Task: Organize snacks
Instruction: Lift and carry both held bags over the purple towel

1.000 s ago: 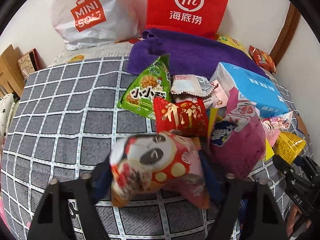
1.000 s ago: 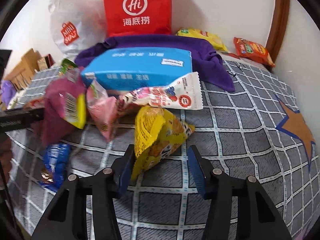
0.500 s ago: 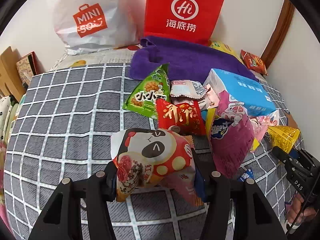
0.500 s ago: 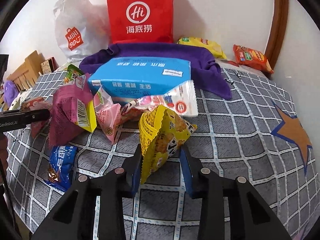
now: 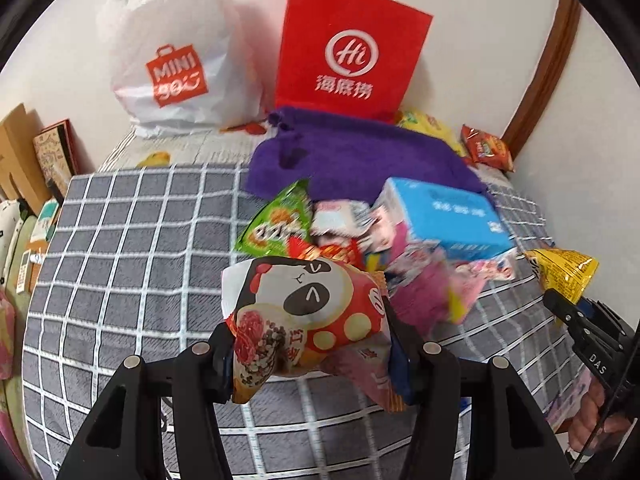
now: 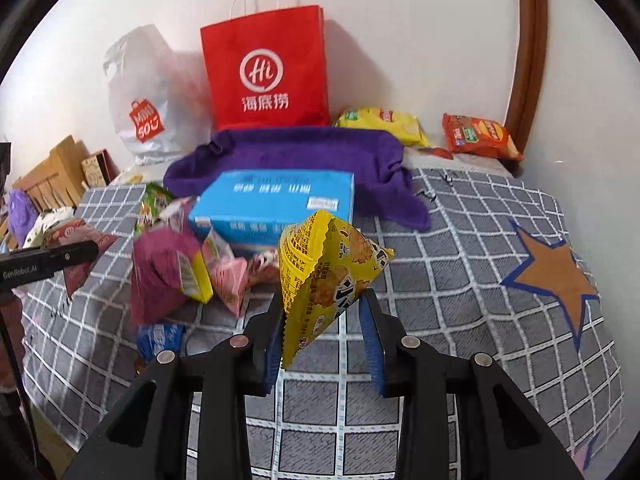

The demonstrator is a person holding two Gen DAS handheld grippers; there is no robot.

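Behind snacks: red bag [image 6: 264, 68] "Hi"; white bag [image 5: 176, 60] "MINISO".

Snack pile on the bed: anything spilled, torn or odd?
Nothing torn or spilled. The snack pile is just a loose jumble beside the blue box; the purple towel lies rumpled. Each gripper holds one intact packet.
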